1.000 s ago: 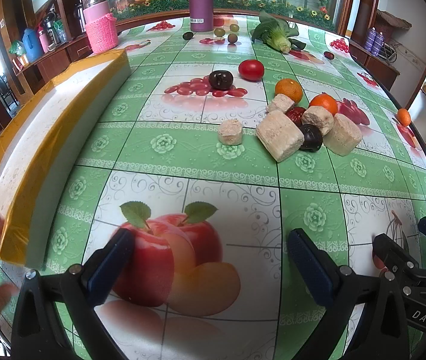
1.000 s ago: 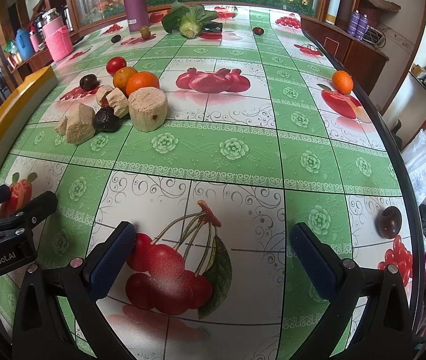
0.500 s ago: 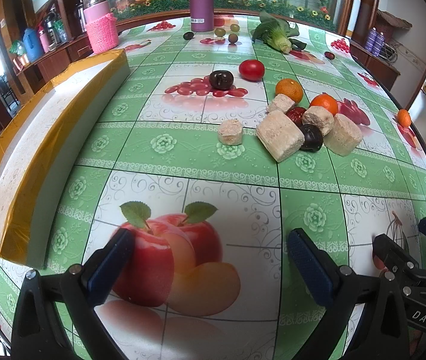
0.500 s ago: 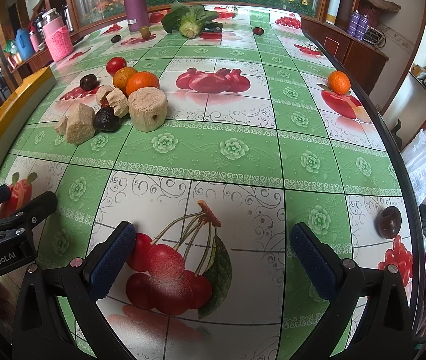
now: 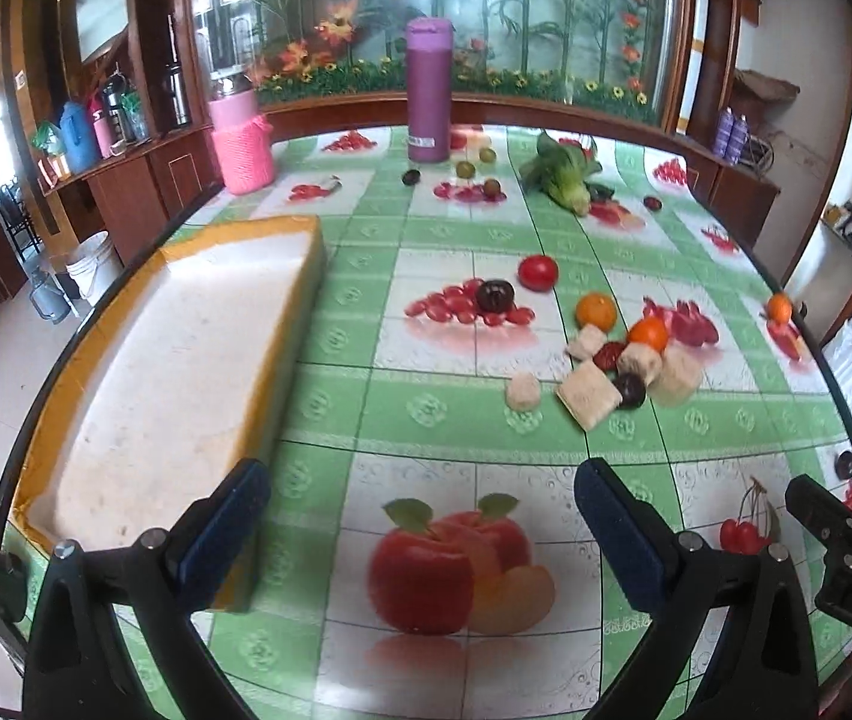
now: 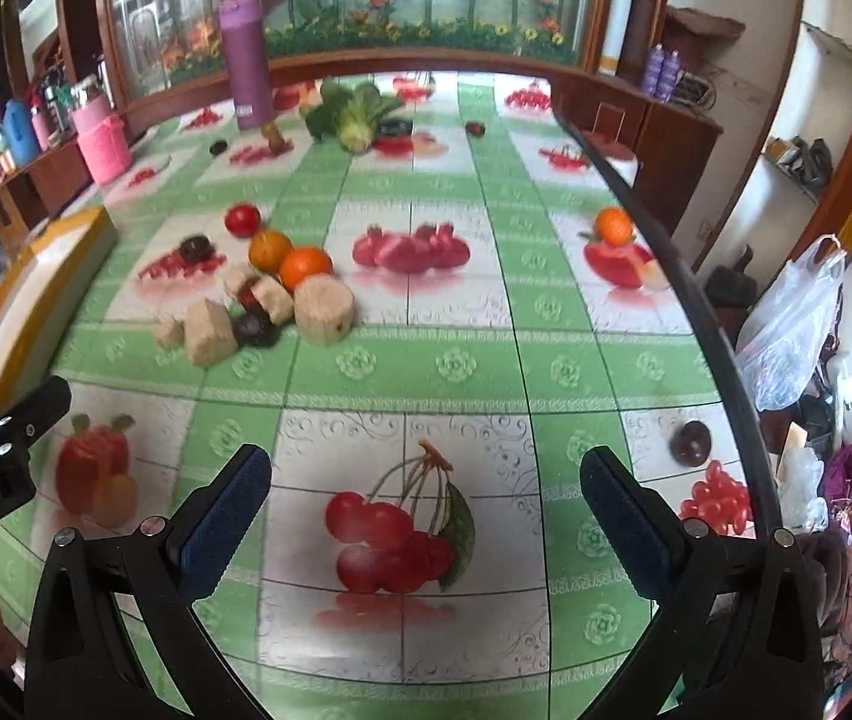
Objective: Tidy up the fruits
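A cluster of fruit and tan blocks lies mid-table: two oranges (image 5: 595,309) (image 6: 305,264), a red tomato (image 5: 537,272), a dark plum (image 5: 494,295) and tan blocks (image 5: 588,401). A third orange (image 6: 613,224) sits near the right edge, and a dark plum (image 6: 690,443) near the front right edge. My left gripper (image 5: 420,516) is open and empty above the printed apple. My right gripper (image 6: 426,504) is open and empty above the printed cherries. Both are well short of the cluster.
A long white foam block with yellow edging (image 5: 186,360) lies along the table's left side. A purple flask (image 5: 428,99), a pink jar (image 5: 242,141), green vegetables (image 5: 561,177) and small fruits stand at the far end. A plastic bag (image 6: 792,336) hangs beyond the right edge.
Both grippers have lifted and pulled back, so the table shows from higher up and farther away. The hand at the left edge is gone from view. Jaws remain open.
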{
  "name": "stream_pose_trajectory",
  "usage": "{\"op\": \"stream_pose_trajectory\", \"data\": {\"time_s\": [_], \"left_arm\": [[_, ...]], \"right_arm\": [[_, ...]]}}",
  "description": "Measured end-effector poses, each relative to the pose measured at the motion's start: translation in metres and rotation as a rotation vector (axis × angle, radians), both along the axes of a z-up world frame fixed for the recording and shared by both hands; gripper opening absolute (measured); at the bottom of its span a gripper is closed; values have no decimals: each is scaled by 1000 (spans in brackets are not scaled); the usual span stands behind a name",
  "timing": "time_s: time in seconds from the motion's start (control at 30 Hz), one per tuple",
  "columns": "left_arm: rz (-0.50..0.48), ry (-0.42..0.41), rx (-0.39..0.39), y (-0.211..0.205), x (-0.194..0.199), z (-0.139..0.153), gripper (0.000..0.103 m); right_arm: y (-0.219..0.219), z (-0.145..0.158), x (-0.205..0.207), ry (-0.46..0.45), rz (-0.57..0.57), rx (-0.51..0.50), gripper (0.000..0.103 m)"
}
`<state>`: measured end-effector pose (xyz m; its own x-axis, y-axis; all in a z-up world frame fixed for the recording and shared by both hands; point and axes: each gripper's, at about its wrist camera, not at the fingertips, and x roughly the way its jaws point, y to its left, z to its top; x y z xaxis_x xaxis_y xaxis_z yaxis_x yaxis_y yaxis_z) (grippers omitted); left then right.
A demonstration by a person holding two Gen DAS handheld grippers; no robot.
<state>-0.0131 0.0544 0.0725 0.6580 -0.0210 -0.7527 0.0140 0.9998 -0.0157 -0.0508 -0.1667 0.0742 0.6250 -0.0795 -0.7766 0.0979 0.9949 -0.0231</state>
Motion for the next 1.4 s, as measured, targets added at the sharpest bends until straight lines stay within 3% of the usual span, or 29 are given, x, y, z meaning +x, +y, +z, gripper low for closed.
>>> {"op": "stream_pose_trajectory", "data": {"time_s": [0.3, 1.4], "left_arm": [[-19, -44, -10, 4, -9, 11, 103], [-15, -84, 2, 10, -5, 12, 103]], "right_arm": [[30, 10, -12, -55, 39, -51, 103], [32, 17, -19, -90, 30, -65, 103]]}}
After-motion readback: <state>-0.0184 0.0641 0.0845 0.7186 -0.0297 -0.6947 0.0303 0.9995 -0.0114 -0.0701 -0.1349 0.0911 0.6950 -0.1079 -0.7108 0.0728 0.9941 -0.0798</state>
